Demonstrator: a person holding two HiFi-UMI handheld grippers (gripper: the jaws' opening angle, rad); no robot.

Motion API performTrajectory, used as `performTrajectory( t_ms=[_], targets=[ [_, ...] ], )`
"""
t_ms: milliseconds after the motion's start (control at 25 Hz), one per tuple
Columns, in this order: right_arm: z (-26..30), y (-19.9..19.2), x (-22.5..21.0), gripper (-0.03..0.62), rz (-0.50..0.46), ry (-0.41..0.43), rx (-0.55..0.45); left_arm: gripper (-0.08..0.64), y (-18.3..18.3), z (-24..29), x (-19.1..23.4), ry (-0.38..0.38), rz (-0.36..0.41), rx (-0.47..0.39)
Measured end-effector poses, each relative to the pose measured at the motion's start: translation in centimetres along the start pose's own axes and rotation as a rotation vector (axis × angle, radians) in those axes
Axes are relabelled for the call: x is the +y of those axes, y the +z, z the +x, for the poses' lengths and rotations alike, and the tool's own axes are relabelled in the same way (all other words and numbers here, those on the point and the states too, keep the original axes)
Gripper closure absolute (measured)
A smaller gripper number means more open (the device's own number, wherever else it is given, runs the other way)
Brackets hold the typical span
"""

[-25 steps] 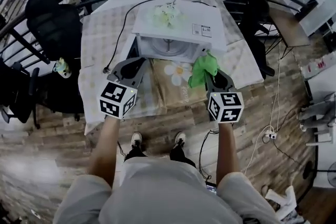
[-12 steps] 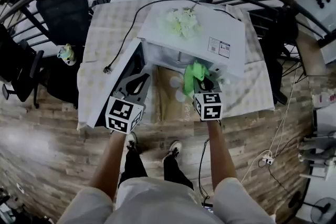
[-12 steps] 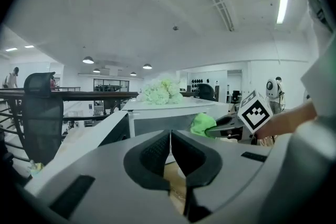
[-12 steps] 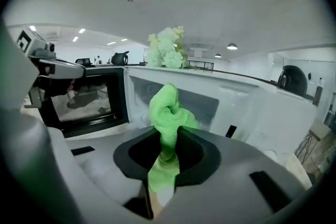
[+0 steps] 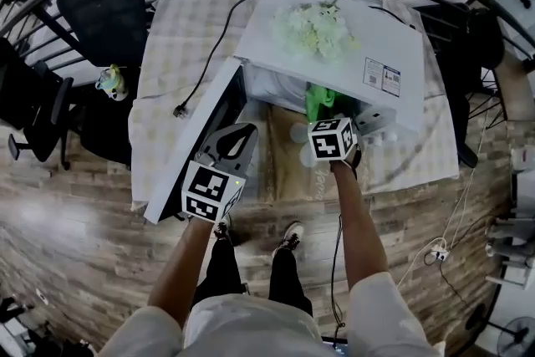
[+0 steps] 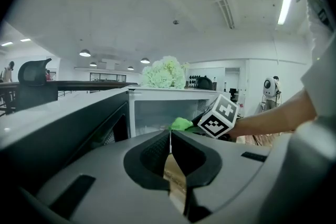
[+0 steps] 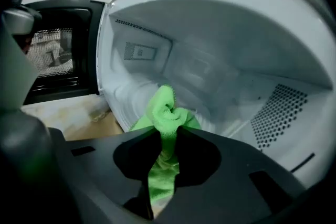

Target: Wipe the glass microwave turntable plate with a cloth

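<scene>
The left tongs (image 6: 169, 136) are being held pressed together with nothing between them, low in front of the open microwave door (image 5: 188, 150). Should they be swung sideways, the door is likely being knocked and the oven jolted on the worktop (image 5: 171, 38).

The white microwave (image 5: 351, 54) is being reached into from the front, and a bunch of pale flowers (image 5: 313, 29) is being carried on its top. A hard push inside the cavity is judged to be risking those flowers being shaken off.

A pale, glassy curve (image 7: 137, 96) on the cavity floor is being taken for the turntable plate, though it is too faint to be sure of. It is lying just beyond the green cloth (image 7: 164, 107). If the plate is being pressed off-centre, it could be tipped or lifted off its seat. If too little cloth is being left ahead of the tips, glass could be scraped by hard plastic.

The cloth is being pinched, bunched, by the right tongs (image 7: 167, 131), which are being held inside the cavity mouth. Whether cloth and glass are touching cannot be told.

Being counted: two tongs, one microwave, one door, one bunch of flowers, one cloth, one plate.
</scene>
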State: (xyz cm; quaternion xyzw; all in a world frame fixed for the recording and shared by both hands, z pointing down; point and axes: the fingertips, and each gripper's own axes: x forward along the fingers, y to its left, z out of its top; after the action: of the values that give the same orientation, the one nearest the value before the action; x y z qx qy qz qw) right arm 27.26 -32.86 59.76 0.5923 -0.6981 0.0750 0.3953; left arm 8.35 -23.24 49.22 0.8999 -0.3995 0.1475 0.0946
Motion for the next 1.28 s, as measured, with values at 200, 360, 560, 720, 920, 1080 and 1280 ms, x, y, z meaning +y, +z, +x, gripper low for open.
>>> performTrajectory(
  t_ms=[200,360,560,720,920,1080,1280],
  targets=[
    [2.4,0.7,1.6,0.512,-0.036,0.024,0.042,0.535,-0.9,0.0,-0.1,-0.002,-0.034,-0.005],
    [3.2,2.0,3.9,0.512,-0.082,0.057,0.037,0.535,-1.5,-0.3,-0.4,-0.012,-0.042,0.006],
    [4.0,5.0,8.1,0.512,-0.166,0.191,-0.029,0.535,-2.1,-0.5,-0.5,-0.015,-0.052,0.011],
    [3.1,7.6,10.4,0.512,-0.187,0.283,-0.111,0.535,-2.5,-0.6,-0.7,-0.015,-0.063,0.015],
    [1.2,7.2,4.8,0.512,-0.108,0.083,-0.158,0.535,-2.5,-0.4,-1.1,-0.025,-0.069,0.012],
    [1.4,5.2,-0.2,0.512,-0.083,-0.074,-0.096,0.535,-2.3,-0.3,-1.2,-0.026,-0.072,0.007],
    [3.6,3.4,-0.5,0.511,-0.169,-0.107,0.024,0.535,-2.9,-0.1,-1.7,-0.043,-0.073,0.019]
  ],
)
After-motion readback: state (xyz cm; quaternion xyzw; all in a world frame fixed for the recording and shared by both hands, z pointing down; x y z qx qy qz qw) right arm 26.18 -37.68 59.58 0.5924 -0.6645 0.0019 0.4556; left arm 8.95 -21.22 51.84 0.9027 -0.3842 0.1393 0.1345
